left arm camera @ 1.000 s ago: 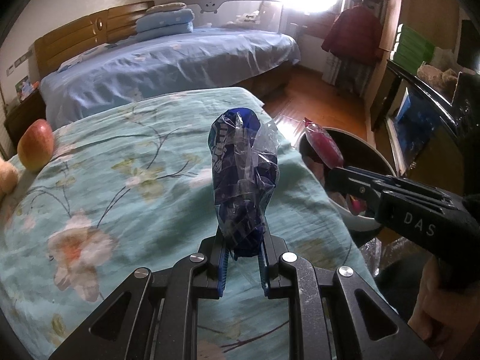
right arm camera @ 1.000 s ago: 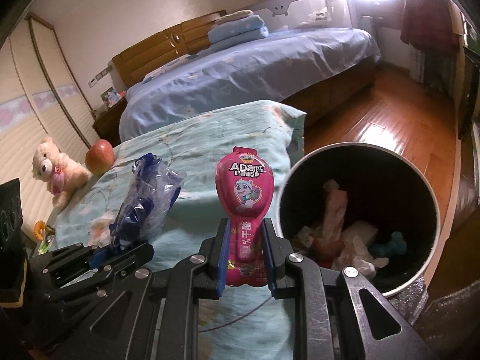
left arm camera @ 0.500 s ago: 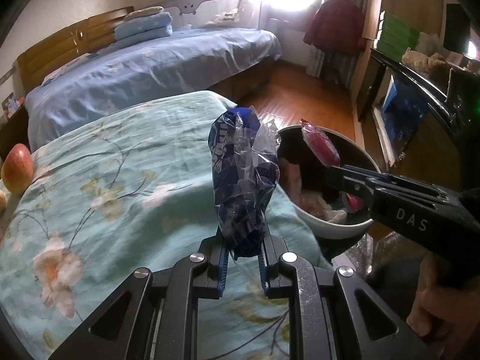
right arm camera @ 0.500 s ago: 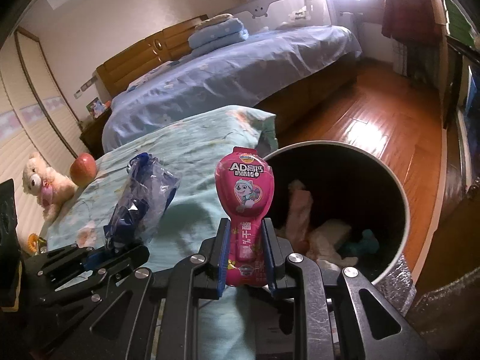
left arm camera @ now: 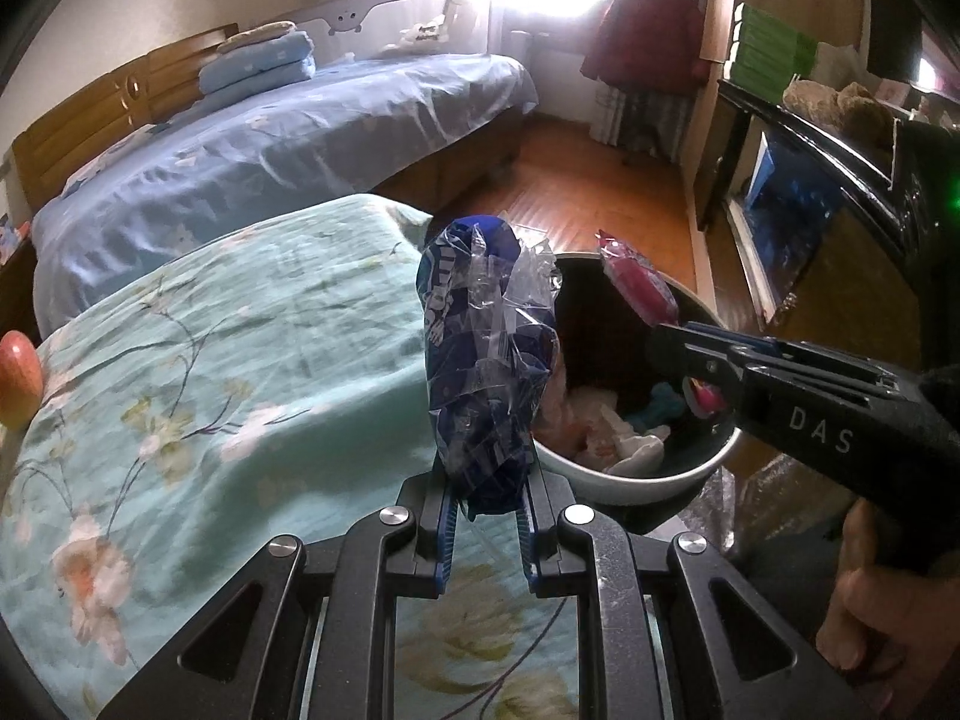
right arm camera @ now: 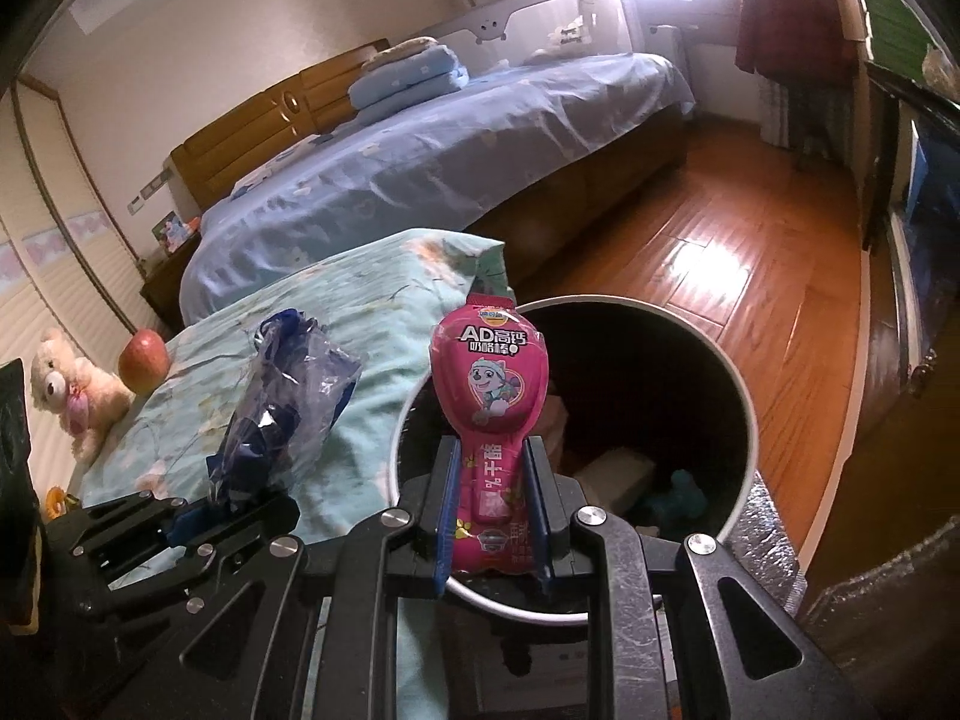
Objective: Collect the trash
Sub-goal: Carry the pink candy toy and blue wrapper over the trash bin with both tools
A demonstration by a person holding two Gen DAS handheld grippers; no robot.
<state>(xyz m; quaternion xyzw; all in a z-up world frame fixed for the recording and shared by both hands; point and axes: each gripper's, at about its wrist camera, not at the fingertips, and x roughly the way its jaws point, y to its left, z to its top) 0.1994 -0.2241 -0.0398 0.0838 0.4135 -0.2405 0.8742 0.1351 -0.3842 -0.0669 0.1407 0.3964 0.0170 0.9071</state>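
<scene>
Gripping pink wrapper (right arm camera: pixel 489 420), right gripper (right arm camera: pixel 491 516) over bin (right arm camera: pixel 741 396)

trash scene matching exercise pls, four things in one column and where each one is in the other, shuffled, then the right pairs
Things:
1. pink snack wrapper
2. blue plastic bag
3. apple
4. crumpled paper

Places:
A. inside the trash bin
B. on the floral blanket, beside the teddy bear
C. clamped in the right tool
D. clamped in the left tool

Pairs: 1-C, 2-D, 3-B, 4-A

Home bedroom — made bed (left arm camera: pixel 288 138) w/ wooden headboard (right arm camera: pixel 252 144), folded blankets (right arm camera: pixel 408 75).
</scene>
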